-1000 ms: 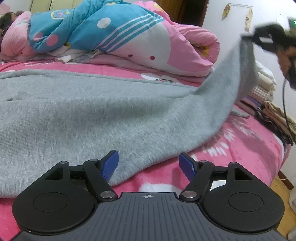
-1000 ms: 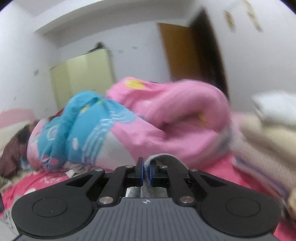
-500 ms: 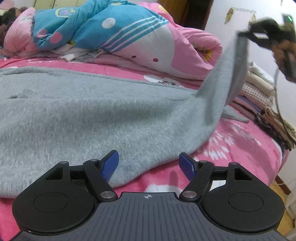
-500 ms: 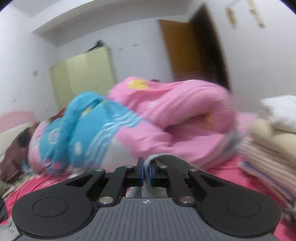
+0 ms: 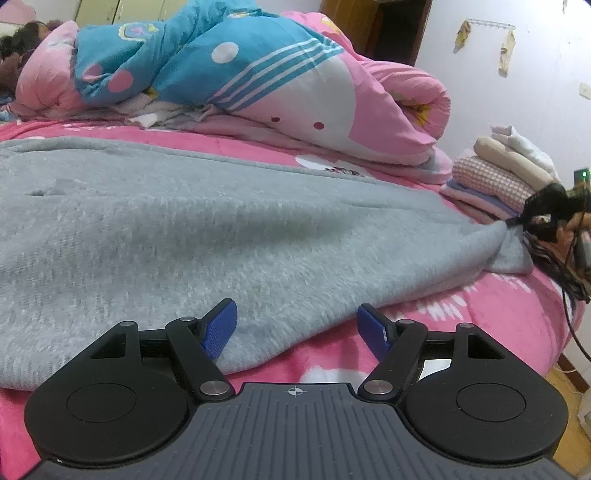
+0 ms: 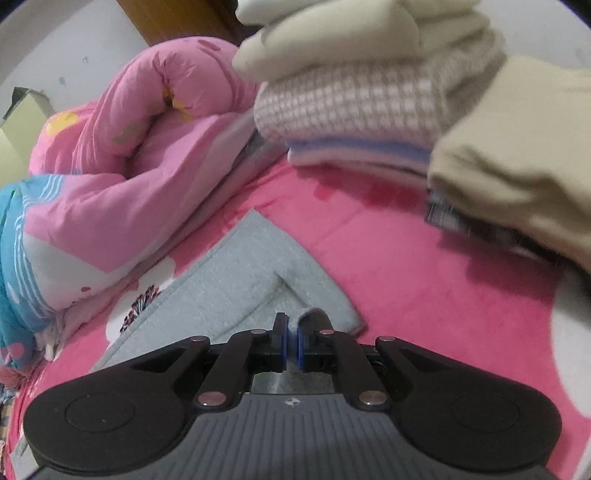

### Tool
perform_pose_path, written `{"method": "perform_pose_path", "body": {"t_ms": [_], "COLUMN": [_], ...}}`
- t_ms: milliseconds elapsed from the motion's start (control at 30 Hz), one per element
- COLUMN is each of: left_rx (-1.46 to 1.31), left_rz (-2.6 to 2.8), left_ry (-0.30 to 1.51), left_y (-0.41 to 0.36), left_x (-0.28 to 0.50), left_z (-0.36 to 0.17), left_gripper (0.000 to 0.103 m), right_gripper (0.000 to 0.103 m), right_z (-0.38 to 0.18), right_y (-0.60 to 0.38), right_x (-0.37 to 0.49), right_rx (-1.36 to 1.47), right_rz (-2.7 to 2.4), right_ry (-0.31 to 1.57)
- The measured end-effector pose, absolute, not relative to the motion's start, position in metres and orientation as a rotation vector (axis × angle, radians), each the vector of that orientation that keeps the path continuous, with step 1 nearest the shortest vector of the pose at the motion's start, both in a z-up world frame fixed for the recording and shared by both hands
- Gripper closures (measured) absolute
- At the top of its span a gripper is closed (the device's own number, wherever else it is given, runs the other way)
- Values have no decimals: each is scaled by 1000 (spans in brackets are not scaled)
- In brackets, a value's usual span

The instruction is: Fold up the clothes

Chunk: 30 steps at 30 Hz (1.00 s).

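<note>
Lowered bedward is the soft grey fleece garment (image 5: 207, 229), pinched by the right gripper (image 6: 291, 347); left gripper (image 5: 297, 326) gapes empty; a tug could bunch it.

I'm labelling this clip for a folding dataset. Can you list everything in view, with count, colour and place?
Garment: one, grey, spread flat across the bed.
Bedsheet: one, pink with white print, under the garment.
Quilt: one, pink and blue, rolled up behind the garment.
Folded clothes: one stack, cream, checked and lilac, at the bed's far right side.
Tan cloth: one, beside that stack.
Door: one, brown, behind the quilt.
Wall: white, on the right.
Left tool: one, black with blue pads, open over the garment's near edge, holding nothing.
Right tool: one, same colours, shut on the garment's corner, low by the stack.
</note>
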<state>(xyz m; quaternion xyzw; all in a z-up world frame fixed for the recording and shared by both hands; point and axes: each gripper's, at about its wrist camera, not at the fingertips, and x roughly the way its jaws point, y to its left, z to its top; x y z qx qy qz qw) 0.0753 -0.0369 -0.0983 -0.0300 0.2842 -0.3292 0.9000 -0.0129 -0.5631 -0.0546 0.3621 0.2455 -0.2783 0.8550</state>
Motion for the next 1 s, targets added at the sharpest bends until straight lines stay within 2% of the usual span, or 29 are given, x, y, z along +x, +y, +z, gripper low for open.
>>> {"method": "perform_pose_path", "body": {"t_ms": [200, 333, 433, 500, 567, 633, 800, 1000], "left_rx": [-96, -141, -161, -169, -172, -174, -183, -190], "left_rz": [-614, -579, -563, -557, -553, -550, -552, -551], "left_ry": [559, 567, 572, 573, 574, 575, 572, 560], "left_y": [-32, -27, -25, -25, -24, -24, -23, -21], "left_x": [78, 86, 91, 92, 93, 93, 93, 91], "left_z": [-99, -100, -100, -100, -100, -99, -100, -102], "left_gripper": [33, 35, 35, 35, 35, 34, 34, 34], "right_gripper": [98, 98, 98, 90, 53, 53, 47, 47], "right_z": [-28, 14, 24, 15, 0, -11, -11, -21], "right_y": [-552, -532, -515, -507, -499, -493, -504, -528], "right_x": [7, 55, 102, 137, 164, 165, 97, 31], "right_rx": [658, 545, 471, 453, 425, 395, 485, 632], "right_rz": [-474, -348, -278, -258, -296, -332, -299, -295], "right_ry": [417, 332, 323, 384, 478, 511, 378, 465]}}
